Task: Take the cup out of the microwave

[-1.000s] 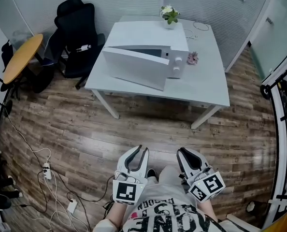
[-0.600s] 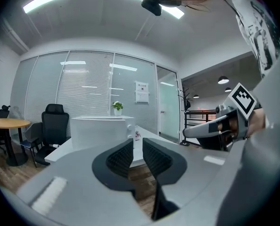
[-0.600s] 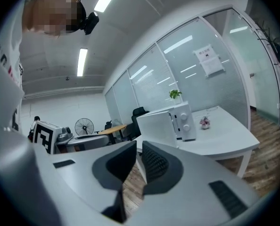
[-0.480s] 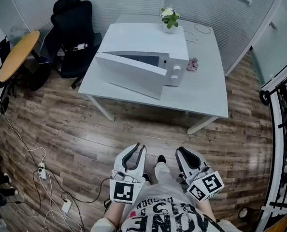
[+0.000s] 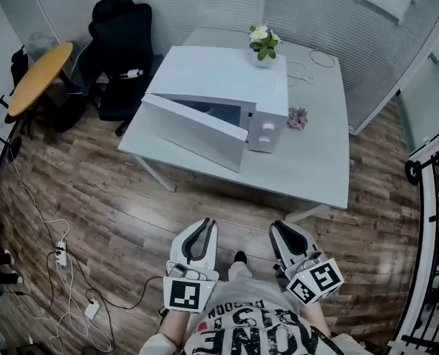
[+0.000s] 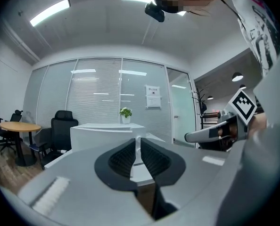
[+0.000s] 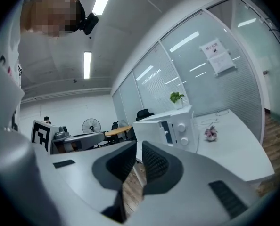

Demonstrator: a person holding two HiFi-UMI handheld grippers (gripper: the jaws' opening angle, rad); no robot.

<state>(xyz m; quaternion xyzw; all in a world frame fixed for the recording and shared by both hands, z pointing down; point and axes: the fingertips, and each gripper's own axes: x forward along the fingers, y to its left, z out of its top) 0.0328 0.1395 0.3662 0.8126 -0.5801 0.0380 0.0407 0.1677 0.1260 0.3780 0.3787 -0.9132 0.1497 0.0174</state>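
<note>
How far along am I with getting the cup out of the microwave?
Done: the microwave on the table has its door open. In hand: nothing. The left gripper has just been closing its jaws with nothing between them, the right gripper is shut and empty, and both are well short of the table. Left: reach in, grip the cup, which no view shows, and bring it out.

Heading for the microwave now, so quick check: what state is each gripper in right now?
Left gripper: its fingers have just been closing, now together, nothing between them.
Right gripper: closed, empty.
</note>
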